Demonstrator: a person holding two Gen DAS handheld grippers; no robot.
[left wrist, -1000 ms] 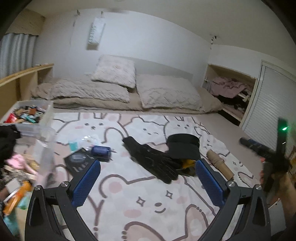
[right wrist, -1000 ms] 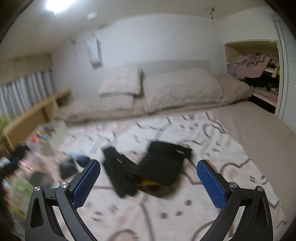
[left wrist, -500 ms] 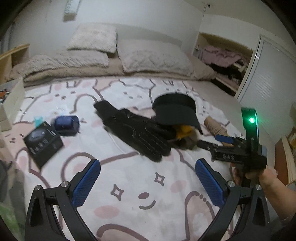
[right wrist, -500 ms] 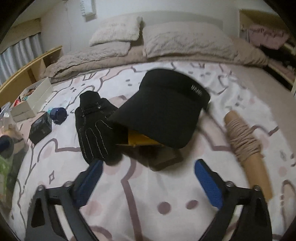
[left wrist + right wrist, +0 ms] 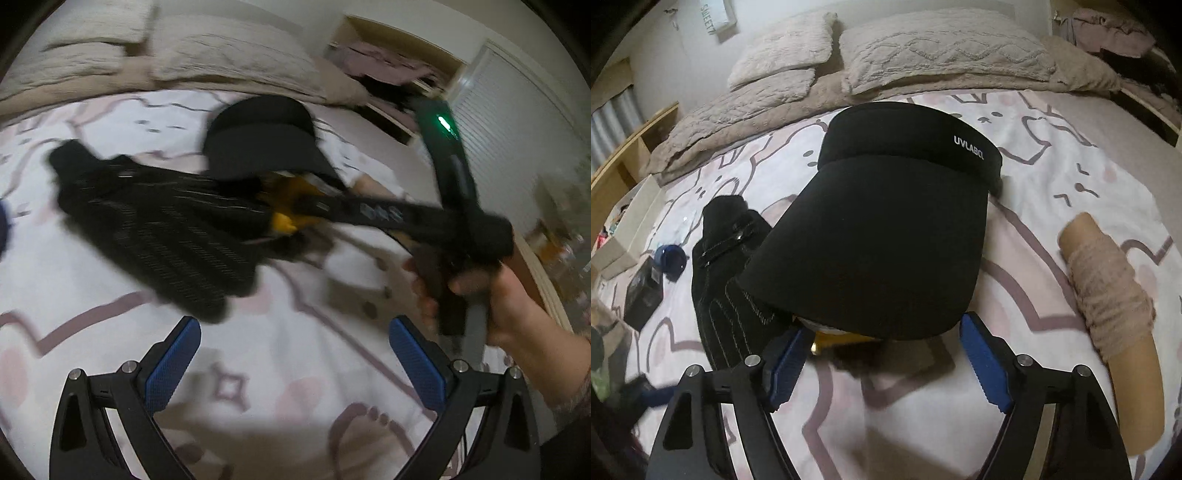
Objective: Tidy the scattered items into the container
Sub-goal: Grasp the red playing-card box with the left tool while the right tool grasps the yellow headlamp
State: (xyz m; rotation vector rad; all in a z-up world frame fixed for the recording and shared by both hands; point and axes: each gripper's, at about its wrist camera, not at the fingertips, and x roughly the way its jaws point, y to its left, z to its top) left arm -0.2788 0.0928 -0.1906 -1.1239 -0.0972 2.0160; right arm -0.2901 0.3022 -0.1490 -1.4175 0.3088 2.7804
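My right gripper (image 5: 882, 354) hangs just over the near edge of the black visor (image 5: 886, 221), its jaws partly apart and just now closing, the blue pads (image 5: 982, 365) flanking the brim's front rim without pressing it, so nothing is grasped. Bare blanket (image 5: 1052, 155) lies open in front of the tongs and to the right of the brim. Under the brim a yellow item (image 5: 827, 334) peeks out, and the brim overlaps one black glove (image 5: 724, 280) on its left. My left gripper (image 5: 295, 362) stands wide and empty above the printed blanket, the glove's fingertips just beyond its left pad. Farther out I count one paper tube wound with cord (image 5: 1108, 306) at the right, one black box (image 5: 642, 295) and one blue pouch (image 5: 669, 260) at the left, and two pillows (image 5: 934, 48) at the bed's head. A white container (image 5: 613, 243) sits at the far left edge.
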